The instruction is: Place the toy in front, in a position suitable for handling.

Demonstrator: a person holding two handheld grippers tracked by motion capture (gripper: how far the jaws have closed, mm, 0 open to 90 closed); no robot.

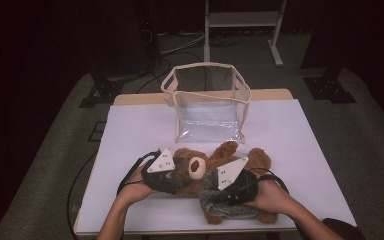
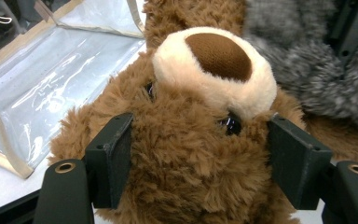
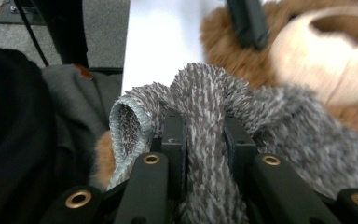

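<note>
Jaws of my left gripper (image 2: 200,161) clamp the teddy bear (image 1: 195,167) at its head; my right gripper (image 3: 204,140) pinches its grey knit garment (image 3: 205,93). Bear lies on the white table (image 1: 290,135), just in front of 1 clear bag (image 1: 207,107). Dark room, grey floor (image 1: 370,140) around.

There is one brown teddy bear (image 1: 215,162). It has one tan nose patch (image 2: 214,65). There is one fuzzy grey sweater (image 1: 220,202) on the bear. There is one clear plastic bag (image 1: 207,102) with tan edges. There is one white counter (image 1: 290,145). There are two grippers, a left gripper (image 1: 172,175) and a right gripper (image 1: 230,182). Each gripper has two black fingers (image 2: 109,158).
</note>
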